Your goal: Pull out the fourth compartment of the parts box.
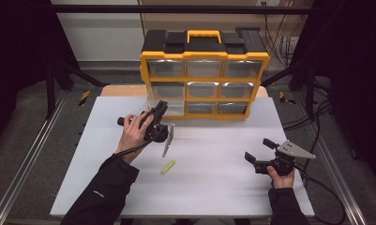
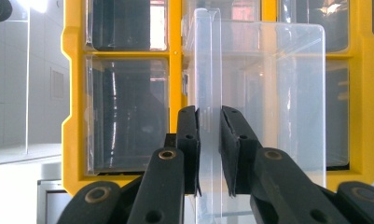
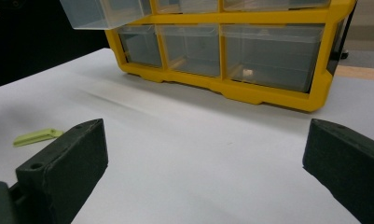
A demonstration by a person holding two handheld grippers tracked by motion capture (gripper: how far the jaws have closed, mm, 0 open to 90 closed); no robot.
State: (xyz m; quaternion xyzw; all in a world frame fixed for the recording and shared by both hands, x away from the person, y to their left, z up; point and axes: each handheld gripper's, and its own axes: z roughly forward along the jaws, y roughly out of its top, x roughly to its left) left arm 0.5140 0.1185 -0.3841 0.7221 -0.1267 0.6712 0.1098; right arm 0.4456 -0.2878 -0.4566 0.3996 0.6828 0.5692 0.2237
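A yellow and black organizer [image 1: 204,56] with clear drawers stands at the back of the white table [image 1: 214,187]. Its left drawer in the middle row, a clear drawer [image 1: 169,102], is pulled partly out. My left gripper [image 1: 158,108] is shut on this drawer's front handle; in the left gripper view the black jaws of the left gripper [image 2: 209,140] pinch the upright clear tab of the drawer [image 2: 268,93]. My right gripper [image 1: 259,150] rests low at the table's right, open and holding nothing, its jaws wide apart [image 3: 203,158]. The drawer [image 3: 105,11] juts out from the organizer [image 3: 268,95].
A small yellow-green strip [image 1: 168,167] lies flat on the table between the two hands, also visible as the strip [image 3: 35,136] to the right gripper's left. A small pale object [image 3: 246,72] sits inside a bottom-row drawer. Cables trail off the table's right side.
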